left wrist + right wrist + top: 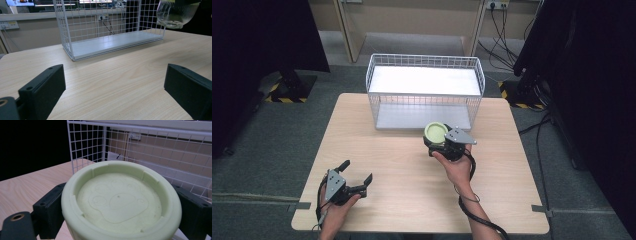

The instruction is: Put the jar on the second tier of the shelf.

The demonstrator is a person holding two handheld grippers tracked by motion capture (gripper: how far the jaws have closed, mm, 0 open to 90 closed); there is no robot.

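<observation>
**Right gripper holds green-lidded jar in front of wire basket; left gripper idle, jaws apart**

Counts: one white wire basket (425, 90), one jar, two grippers, one wooden table (412, 185).

The wire basket stands at the table's far edge, centred, open on top, with a flat white floor; nothing lies in it. In the left gripper view its floor (112, 45) is bare.

The jar (435, 133) sits just in front of the basket's front wall, toward its right half. It has a pale green lid with a paw print pressed into it (120, 202) and a clear ribbed body (175, 13) that hangs above the tabletop. Whether anything is in the jar cannot be told.

The right gripper (442, 145) is clamped on the jar, one black jaw on each side of the lid.

The left gripper (354, 180) rests well in front of the basket, near the table's front-left edge, jaws spread wide with nothing between them.

Bare tabletop runs between the basket and the left gripper, and on either side of the basket out to the table's side edges.
</observation>
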